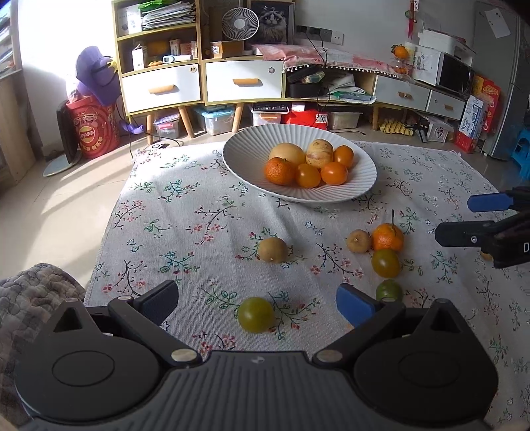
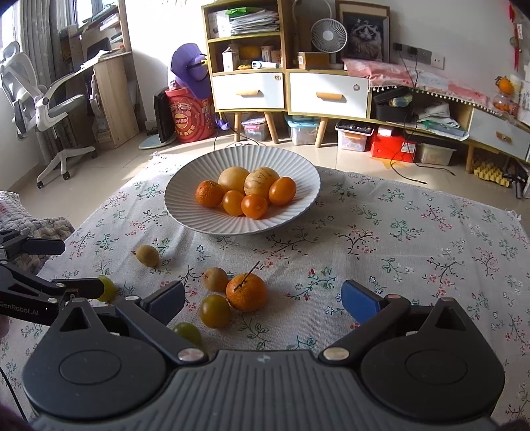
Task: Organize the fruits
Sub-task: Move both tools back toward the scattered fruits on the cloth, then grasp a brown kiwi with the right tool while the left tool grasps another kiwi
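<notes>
A white bowl [image 1: 251, 155] sits at the far middle of my tabletop [image 1: 198, 205] and holds six fruits: a mandarin [image 1: 280, 170], three orange tomatoes and two pale round ones. Loose fruit lies on the floral cloth nearer me: a longan [image 1: 272, 250] alone, another longan [image 2: 215, 279] touching a stemmed mandarin [image 2: 246, 291], a yellow-green tomato [image 2: 214, 311] just before them, a green tomato [image 2: 187, 333] close by my right side. One more green tomato [image 1: 255, 314] lies between my left jaws, untouched. Behind stand shelves, drawers, a fan [image 1: 239, 24] and an office chair [image 2: 36, 99]; sun falls across the cloth. My left gripper [image 1: 257, 300] gapes wide, holding nothing. My right gripper [image 2: 263, 296] is equally spread, empty, over bare cloth.
</notes>
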A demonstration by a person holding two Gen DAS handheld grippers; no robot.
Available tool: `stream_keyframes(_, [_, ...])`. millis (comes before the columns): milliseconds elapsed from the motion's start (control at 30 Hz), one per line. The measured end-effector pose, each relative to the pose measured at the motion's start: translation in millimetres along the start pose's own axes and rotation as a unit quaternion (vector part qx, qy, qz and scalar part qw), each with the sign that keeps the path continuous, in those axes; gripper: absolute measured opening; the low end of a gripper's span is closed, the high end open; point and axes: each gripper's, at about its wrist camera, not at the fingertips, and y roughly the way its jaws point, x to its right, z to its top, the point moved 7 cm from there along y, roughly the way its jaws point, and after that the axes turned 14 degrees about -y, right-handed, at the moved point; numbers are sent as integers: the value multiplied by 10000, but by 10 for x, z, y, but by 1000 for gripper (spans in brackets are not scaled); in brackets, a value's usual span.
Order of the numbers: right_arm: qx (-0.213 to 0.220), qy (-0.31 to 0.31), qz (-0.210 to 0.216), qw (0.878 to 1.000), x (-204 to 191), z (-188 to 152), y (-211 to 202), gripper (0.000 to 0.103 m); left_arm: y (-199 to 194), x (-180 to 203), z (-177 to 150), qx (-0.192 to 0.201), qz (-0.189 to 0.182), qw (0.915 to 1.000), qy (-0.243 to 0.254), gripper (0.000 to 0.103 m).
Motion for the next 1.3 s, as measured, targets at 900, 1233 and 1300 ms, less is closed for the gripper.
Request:
stream_keyframes(900, [-744,335,-760,9938,665,-978,-94,94,85,564,-653,86,-635,9973,369,87])
stream_keyframes(1233, [-612,408,-702,9948,686,-969,-91,70,132,563,-622,17,-695,9973,251,59])
stream_keyframes(1300, [-582,397,-687,9951,693,-960,-92,64,131,575,-619,20,-715,9971,252,53])
